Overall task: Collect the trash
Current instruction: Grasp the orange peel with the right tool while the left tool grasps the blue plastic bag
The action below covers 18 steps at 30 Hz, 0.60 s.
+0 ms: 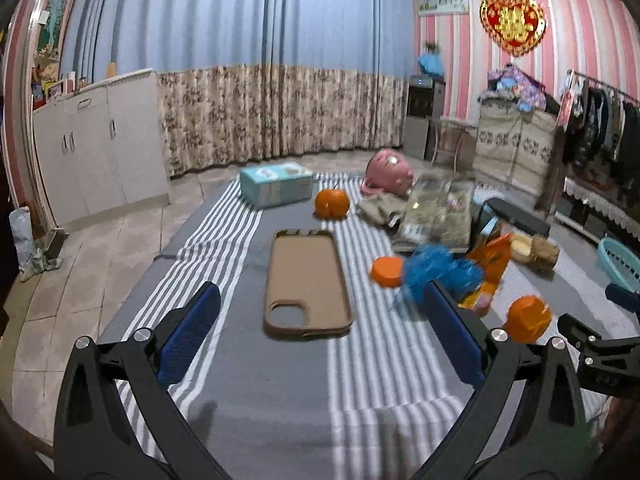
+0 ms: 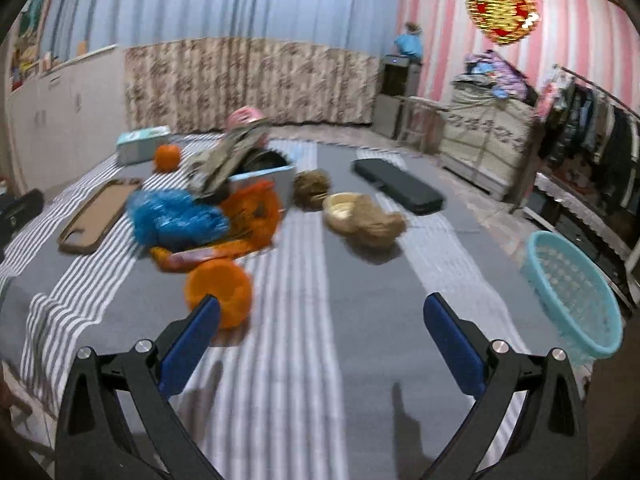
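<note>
Trash pile: your clutter sits mid-cloth, a blue fluffy bundle (image 2: 172,216) lying on an orange wrapper (image 2: 224,248), with a crumpled olive-printed bag (image 1: 432,212) heaped behind it over a grey box (image 2: 276,180).
Orange pieces: one orange peel cup (image 2: 218,290) lies nearest your right gripper, touching its left finger in the right wrist view; a second small orange piece (image 1: 387,272) lies just left of the blue bundle; a whole-looking orange fruit (image 1: 331,203) sits further back.
Husks: two brown coconut-like shells (image 2: 364,216) rest right of the pile, with a third fibrous ball (image 2: 312,189) behind them.
Basket: your turquoise basket (image 2: 576,292) stands off the cloth's right edge, well apart from the pile.
Left gripper (image 1: 320,336): your jaws stand wide and hold nothing, hovering over the striped cloth (image 1: 280,400) with the brown phone case (image 1: 308,284) between the fingers' line.
Right gripper (image 2: 320,338): your jaws stand wide and hold nothing, above bare cloth between the peel cup and the basket.
Other items: a teal tissue box (image 1: 276,184) and a pink toy (image 1: 390,172) sit at the far end; a black flat case (image 2: 398,186) lies to the far right.
Blur: the right wrist view is smeared, so fine detail in the pile cannot be told.
</note>
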### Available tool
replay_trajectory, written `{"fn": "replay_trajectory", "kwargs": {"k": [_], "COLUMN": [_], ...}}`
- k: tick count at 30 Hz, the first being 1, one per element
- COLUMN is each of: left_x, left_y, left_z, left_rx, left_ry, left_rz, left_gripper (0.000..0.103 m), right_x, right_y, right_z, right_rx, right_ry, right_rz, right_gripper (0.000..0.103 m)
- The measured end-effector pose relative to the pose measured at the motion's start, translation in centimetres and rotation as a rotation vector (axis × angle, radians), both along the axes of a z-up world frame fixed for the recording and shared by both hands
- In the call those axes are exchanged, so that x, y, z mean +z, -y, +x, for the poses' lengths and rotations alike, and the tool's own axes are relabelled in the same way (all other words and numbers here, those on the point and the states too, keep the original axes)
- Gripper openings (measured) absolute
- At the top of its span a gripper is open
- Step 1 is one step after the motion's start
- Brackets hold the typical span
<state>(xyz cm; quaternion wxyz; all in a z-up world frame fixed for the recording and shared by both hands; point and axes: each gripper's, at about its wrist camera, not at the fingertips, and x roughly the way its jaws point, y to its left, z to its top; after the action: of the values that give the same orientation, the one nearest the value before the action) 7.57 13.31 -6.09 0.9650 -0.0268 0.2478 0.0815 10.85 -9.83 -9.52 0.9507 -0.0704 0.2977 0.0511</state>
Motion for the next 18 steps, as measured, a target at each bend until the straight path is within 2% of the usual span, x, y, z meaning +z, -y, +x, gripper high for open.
{"fn": "replay_trajectory", "kwargs": {"k": [3,7,11,13,14,15,18], "left_x": [-0.6,-1.3,-1.8,-1.8,-1.7,-1.6,-1.2], "left_y": [-1.0,-2.5,-3.2,-3.3,-3.2,-3.1,-2.6], "left_z": [0.6,1.4,1.5,1.8,1.9,2.0,2.3], "left_rx": [-0.002,0.004,0.033,0.020,0.020,0.021,0.015], "left_ry": [-0.040,-0.080,-0.075,-0.072,-0.068,-0.067,-0.048], "left_rz": [0.009,-0.041,-0.042,-0.051,-0.047,-0.044,-0.041], "left_gripper": [0.098,0.098,0.098,0.098,0.098,0.098,0.098], "right_x": [-0.6,-1.3,-1.9,-2.2,-2.3,-2.6,-2.9], "right_y": [-1.2,-2.3,-3.4,-3.6,-3.8,-3.9,-4.0], "right_z": [0.7,2.4,3.7,4.0,4.2,4.3,4.3], "right_rx": [0.032,0.050,0.066,0.080,0.092,0.105,0.131], "right_ry": [-0.032,-0.085,-0.118,-0.126,-0.138,-0.153,-0.167], "right_rz": [0.019,0.045,0.038,0.036,0.035,0.037,0.051], "right_gripper": [0.099,0.099,0.098,0.087,0.073,0.063,0.053]}}
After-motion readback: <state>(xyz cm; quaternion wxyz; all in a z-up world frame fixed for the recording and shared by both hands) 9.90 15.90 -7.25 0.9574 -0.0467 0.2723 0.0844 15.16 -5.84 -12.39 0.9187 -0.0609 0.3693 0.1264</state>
